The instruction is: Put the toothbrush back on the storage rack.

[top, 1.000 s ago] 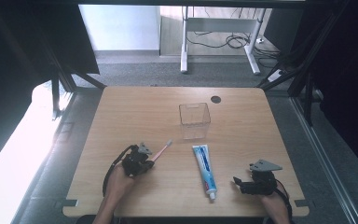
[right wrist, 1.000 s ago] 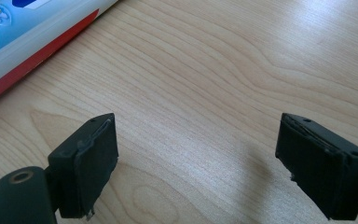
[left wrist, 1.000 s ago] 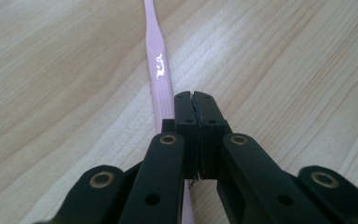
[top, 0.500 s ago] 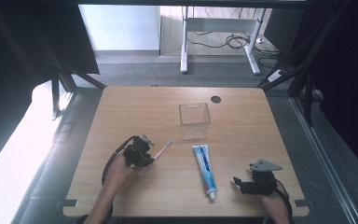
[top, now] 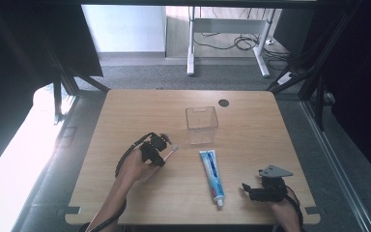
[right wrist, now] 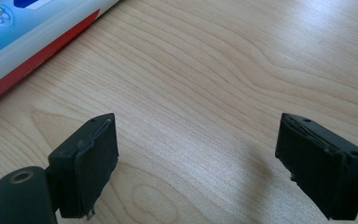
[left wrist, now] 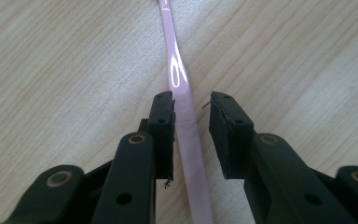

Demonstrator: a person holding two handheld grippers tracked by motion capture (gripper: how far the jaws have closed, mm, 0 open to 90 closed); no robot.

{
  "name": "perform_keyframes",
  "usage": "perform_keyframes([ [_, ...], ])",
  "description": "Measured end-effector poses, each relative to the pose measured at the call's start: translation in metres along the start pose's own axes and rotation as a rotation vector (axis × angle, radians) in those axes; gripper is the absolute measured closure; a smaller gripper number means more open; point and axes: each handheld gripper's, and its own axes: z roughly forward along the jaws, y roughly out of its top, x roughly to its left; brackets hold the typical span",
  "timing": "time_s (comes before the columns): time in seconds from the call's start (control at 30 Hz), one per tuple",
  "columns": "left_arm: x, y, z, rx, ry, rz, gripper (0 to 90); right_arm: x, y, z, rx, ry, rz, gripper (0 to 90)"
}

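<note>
The left hand-held gripper (left wrist: 190, 105) has just been opening; its jaws straddle the pink toothbrush (left wrist: 182, 84) lying on the tabletop (top: 251, 121), pads clear of the handle. The right hand-held gripper (right wrist: 196, 158) rests spread wide, beside the toothpaste tube (right wrist: 23, 32).

Gripper: left gripper (left wrist: 191, 121), black jaws rising from below, a narrow gap between them; they have just been opening.
Between jaws: slim glossy pink plastic toothbrush handle (left wrist: 179, 79), pads not pressing on it.
Surface: light wooden tabletop (left wrist: 298, 56), handle lying on it.
</note>
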Motion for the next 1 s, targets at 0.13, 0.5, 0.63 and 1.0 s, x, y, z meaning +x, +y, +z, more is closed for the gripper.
perform_keyframes([
  [0.13,-0.001,0.007,0.002,0.043,0.016,-0.005,70.5,0.0,0.0,0.0,-0.003,-0.003,0.0,13.1],
  [0.5,0.002,0.013,0.013,0.103,0.004,-0.031,77.3,-0.001,0.0,-0.001,-0.006,-0.005,0.004,13.0],
  [0.63,0.001,0.012,0.013,0.099,0.012,-0.022,78.5,-0.001,0.0,-0.001,-0.008,-0.008,0.005,13.0],
  [1.0,0.001,0.012,0.006,0.061,-0.016,-0.011,78.8,-0.001,0.0,-0.001,-0.006,-0.007,0.005,13.1],
])
